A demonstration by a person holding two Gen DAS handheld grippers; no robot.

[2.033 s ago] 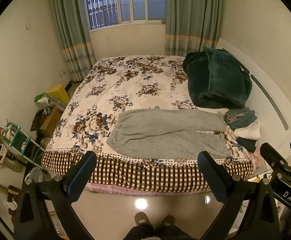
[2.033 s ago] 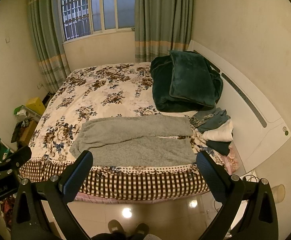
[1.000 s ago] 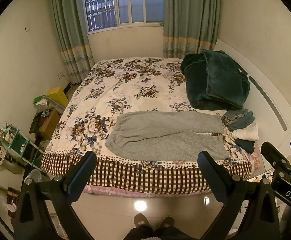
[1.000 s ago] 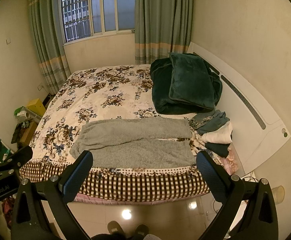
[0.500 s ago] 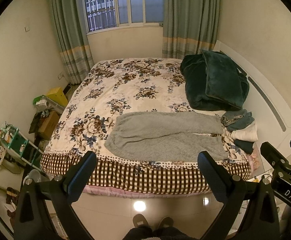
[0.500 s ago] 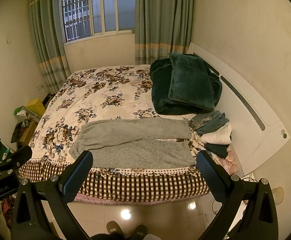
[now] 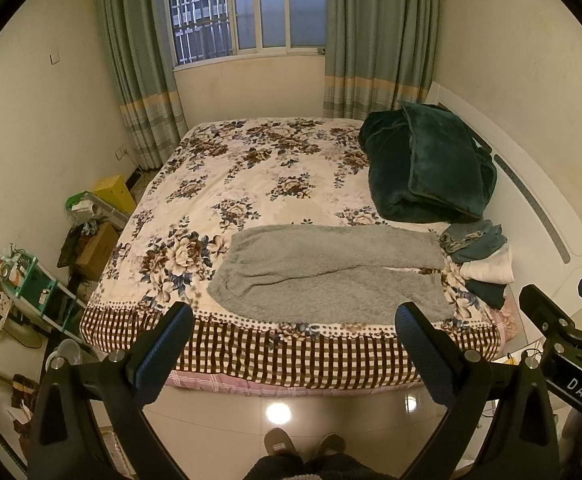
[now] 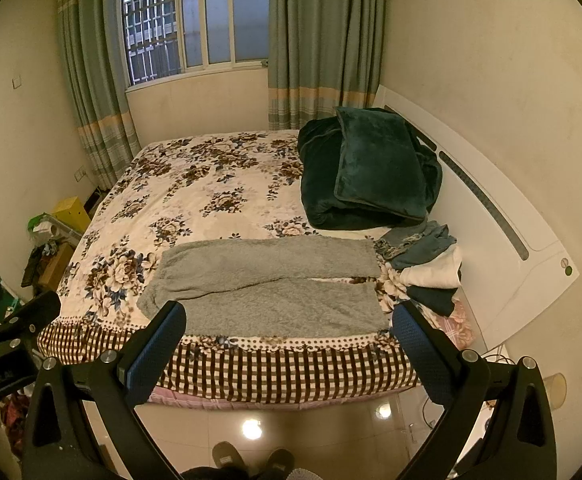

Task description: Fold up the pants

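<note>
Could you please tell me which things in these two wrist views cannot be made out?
- Pile of clothes beside the grey pants: too crumpled to identify garments, both views.
- Shelf clutter by the bed: too small, cut by the fisheye edge, left view.
- Pants' underside: hidden against the bedspread.

Dim, warm yellowish indoor light from overhead — ceiling lamps show as bright glare spots on the glossy floor [image 7: 278, 413], [image 8: 251, 429]. Window [image 7: 247, 8] gives only weak bluish daylight. Shadows soft, deepest in the cluttered left corner. Strong fisheye bend w/ black vignette at corners — walls and curtains [image 8: 91, 80] curve. Focus sharp mid-frame, slightly soft toward edges.
</note>
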